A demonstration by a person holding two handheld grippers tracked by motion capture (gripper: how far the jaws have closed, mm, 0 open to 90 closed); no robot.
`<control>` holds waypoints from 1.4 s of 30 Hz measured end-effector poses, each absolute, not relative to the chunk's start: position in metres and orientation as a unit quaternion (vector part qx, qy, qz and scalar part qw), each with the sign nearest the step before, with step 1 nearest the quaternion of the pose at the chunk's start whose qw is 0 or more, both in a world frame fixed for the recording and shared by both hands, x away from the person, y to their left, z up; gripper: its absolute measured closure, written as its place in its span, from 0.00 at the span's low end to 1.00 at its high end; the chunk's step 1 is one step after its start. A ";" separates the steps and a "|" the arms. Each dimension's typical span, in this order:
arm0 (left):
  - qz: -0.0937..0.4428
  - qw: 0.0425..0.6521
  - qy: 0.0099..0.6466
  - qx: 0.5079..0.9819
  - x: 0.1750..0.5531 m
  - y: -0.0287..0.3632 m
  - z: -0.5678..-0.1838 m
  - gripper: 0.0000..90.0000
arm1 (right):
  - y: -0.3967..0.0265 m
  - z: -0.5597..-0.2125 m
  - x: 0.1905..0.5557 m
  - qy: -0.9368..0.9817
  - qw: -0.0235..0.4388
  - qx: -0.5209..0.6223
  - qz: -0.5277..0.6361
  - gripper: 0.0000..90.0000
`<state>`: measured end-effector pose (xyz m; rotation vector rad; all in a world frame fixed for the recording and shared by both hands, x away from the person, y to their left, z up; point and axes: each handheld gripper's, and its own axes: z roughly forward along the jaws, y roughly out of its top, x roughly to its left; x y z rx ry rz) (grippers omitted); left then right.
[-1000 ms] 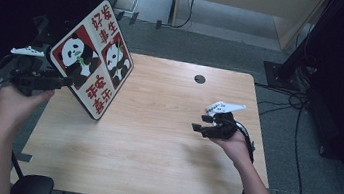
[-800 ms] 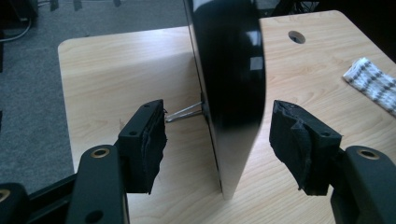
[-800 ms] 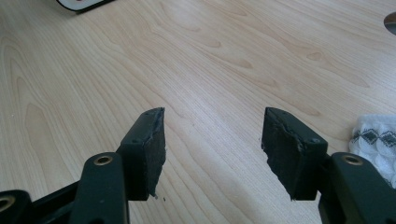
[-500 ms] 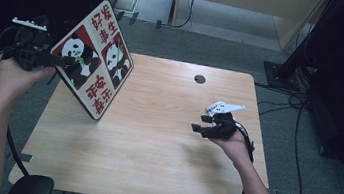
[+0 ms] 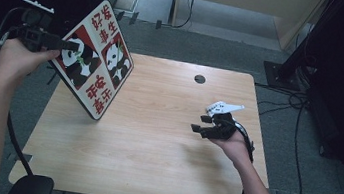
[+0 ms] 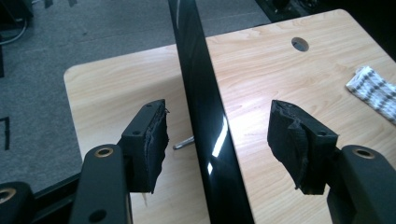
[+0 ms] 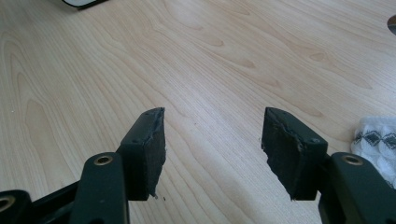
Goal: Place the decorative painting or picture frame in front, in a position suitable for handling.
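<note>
A square sign board (image 5: 95,61) with two pandas and red Chinese characters stands tilted on its lower corner at the left of the wooden table (image 5: 163,146). My left gripper (image 5: 72,45) is raised at the board's upper left edge. In the left gripper view the board's black edge (image 6: 201,84) runs between the jaws of my left gripper (image 6: 218,108). These jaws have just been closing, and a gap remains on each side. My right gripper (image 5: 200,123) rests low over the table's right part, open and empty, its jaws wide apart in its own view (image 7: 215,114).
A white patterned cloth (image 7: 378,135) lies on the table just right of my right gripper; it also lies far off in the left gripper view (image 6: 373,91). A round cable hole (image 5: 199,79) sits near the table's far edge. Grey floor and cables surround the table.
My left hand has risen and moved farther up along the board's left edge. The board stays tilted as before. The right hand and its gripper have not moved.
</note>
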<state>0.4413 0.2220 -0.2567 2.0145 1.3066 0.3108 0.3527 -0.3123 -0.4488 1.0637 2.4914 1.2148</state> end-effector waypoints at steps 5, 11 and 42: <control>0.112 0.341 0.516 0.778 0.464 0.220 -0.254 0.47 | -0.312 -0.449 0.352 0.836 0.084 0.358 0.408 0.45; 0.106 0.332 0.517 0.782 0.482 0.217 -0.249 0.49 | -0.310 -0.450 0.352 0.838 0.080 0.358 0.405 0.45; -0.010 0.265 0.580 0.770 0.521 0.207 -0.244 0.89 | -0.326 -0.444 0.352 0.821 0.097 0.375 0.421 0.49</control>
